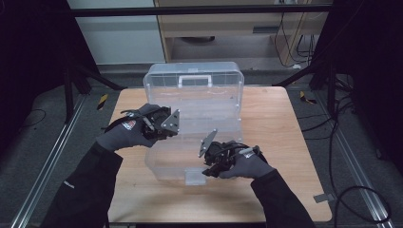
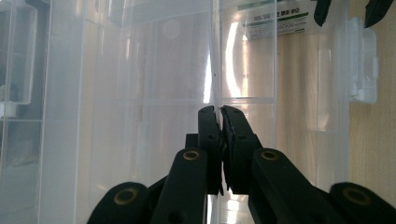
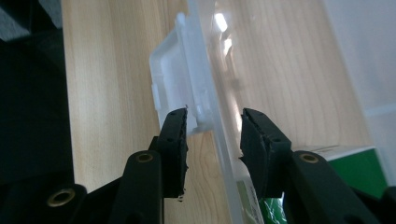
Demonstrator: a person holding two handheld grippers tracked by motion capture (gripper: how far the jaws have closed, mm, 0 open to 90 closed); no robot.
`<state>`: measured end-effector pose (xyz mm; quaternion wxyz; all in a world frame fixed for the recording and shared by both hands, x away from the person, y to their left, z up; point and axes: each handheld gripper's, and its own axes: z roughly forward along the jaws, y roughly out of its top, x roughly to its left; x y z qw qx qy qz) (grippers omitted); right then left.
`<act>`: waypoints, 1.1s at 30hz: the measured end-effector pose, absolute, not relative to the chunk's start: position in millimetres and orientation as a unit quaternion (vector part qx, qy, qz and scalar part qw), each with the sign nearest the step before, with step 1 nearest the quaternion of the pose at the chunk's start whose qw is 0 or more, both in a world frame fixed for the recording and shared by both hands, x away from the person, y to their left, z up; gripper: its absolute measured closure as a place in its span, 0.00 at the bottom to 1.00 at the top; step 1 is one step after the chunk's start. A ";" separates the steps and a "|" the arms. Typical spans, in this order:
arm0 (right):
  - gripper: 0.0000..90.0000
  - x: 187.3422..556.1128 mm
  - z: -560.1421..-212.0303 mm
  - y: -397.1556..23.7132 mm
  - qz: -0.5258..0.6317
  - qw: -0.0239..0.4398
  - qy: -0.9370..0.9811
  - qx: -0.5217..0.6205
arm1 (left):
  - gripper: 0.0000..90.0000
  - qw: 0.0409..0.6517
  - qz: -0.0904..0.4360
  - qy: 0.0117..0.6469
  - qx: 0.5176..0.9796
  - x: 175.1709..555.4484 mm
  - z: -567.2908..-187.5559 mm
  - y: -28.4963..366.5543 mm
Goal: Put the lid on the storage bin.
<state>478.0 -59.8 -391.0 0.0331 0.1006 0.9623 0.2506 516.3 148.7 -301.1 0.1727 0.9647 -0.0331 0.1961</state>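
Black jaws of the right gripper (image 3: 214,135) are seen parted, with the clear front wall of the plastic case (image 1: 195,128) and its white latch (image 3: 180,79) standing between them; the left pad lies just beside the latch, the right pad stands apart from the wall, so nothing is clamped. Beyond these fingers the wooden table (image 3: 107,70) is seen, and a green label (image 3: 359,172) lies near the right finger. On the left gripper (image 2: 219,122) the jaws are pressed together on a thin clear edge of the case, which runs up and away from the fingertips. From above, the case is seen open on the table between both gloved hands, its lid raised at the far side.
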 end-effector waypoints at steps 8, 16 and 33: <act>0.66 475.2 -378.3 -79.5 0.319 0.056 0.937 0.132 | 0.96 0.179 0.195 -0.031 0.964 515.9 -302.0 150.2; 0.69 470.6 -371.8 -101.6 0.358 0.086 0.914 0.172 | 0.96 0.182 0.193 -0.031 0.964 513.3 -303.6 150.6; 0.96 464.4 -350.0 -140.6 0.432 0.129 0.861 0.236 | 0.95 0.190 0.189 -0.033 0.963 508.9 -306.9 151.7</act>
